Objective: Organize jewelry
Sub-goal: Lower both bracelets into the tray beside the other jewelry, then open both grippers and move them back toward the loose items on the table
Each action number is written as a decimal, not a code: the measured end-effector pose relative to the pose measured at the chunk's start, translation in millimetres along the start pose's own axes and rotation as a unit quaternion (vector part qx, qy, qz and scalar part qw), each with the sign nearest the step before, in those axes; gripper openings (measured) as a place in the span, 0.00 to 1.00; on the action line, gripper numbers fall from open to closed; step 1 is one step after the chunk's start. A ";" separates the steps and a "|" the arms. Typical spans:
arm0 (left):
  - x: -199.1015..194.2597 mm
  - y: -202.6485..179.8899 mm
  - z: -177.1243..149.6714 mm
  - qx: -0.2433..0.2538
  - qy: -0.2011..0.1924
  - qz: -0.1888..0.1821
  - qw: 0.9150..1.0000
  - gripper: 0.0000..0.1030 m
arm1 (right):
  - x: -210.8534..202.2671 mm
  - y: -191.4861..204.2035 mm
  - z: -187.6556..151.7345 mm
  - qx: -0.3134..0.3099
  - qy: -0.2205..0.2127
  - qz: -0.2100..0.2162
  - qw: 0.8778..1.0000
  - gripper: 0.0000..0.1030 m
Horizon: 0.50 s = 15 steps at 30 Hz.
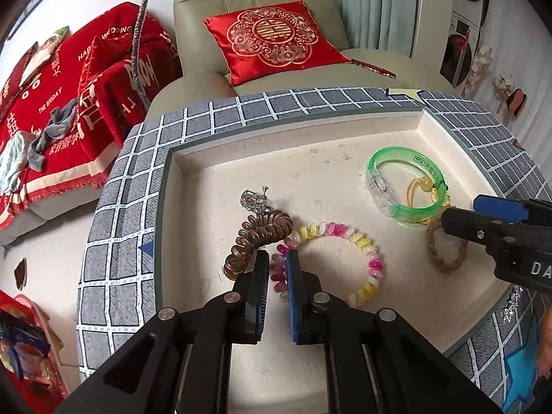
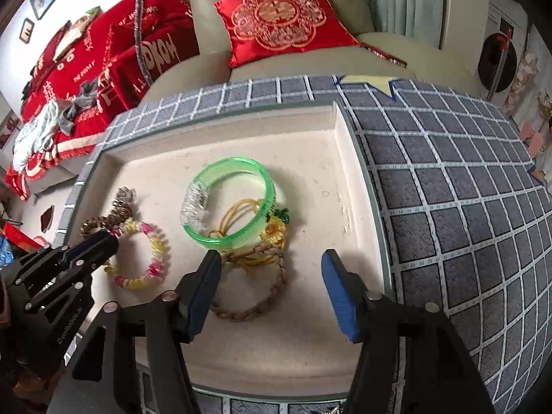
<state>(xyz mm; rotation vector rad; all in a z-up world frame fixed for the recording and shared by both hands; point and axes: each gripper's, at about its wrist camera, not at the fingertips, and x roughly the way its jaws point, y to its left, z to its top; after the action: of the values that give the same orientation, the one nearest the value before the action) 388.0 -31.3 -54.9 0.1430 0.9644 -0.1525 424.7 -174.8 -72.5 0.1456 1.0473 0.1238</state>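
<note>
A cream tray point(image 1: 310, 158) holds the jewelry. My left gripper point(image 1: 278, 258) is nearly shut around the left side of a pink, yellow and white bead bracelet point(image 1: 371, 252), which lies flat on the tray. A brown spiral coil point(image 1: 262, 233) and a silver piece point(image 1: 253, 201) lie just left of it. My right gripper point(image 2: 270, 264) is open above a braided straw loop point(image 2: 272, 296), beside a green bangle point(image 2: 238, 238) and a yellow sunflower hair tie point(image 2: 274, 233). In the left wrist view the right gripper point(image 1: 445, 219) sits by the green bangle point(image 1: 414, 212).
The tray rests on a grey grid-patterned cloth point(image 2: 448, 207). A beige armchair with a red embroidered cushion point(image 1: 272, 38) stands behind. A sofa with red covers point(image 1: 69, 103) is at the left. A silver cable point(image 1: 138, 34) hangs down at the back left.
</note>
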 end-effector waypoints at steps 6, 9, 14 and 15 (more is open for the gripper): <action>-8.3 0.2 -0.5 -0.006 -0.009 -0.008 1.000 0.24 | -17.7 3.7 -1.0 0.007 -0.016 0.021 1.000 0.63; -11.3 2.0 0.1 -0.013 -0.012 -0.016 1.000 0.24 | -26.6 4.6 -3.1 0.006 -0.022 0.021 1.000 0.63; -18.0 6.7 2.9 -0.027 -0.020 -0.030 0.999 0.24 | -42.0 0.5 -6.3 0.013 -0.035 0.023 0.999 0.63; -19.5 8.0 3.7 -0.031 -0.022 -0.033 0.999 0.24 | -44.6 -0.8 -7.0 0.015 -0.037 0.023 0.999 0.63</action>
<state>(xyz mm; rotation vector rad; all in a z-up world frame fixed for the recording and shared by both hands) 381.6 -22.9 -36.2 0.0507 0.9297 -0.1845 396.7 -182.8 -38.1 0.1991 0.9722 0.1433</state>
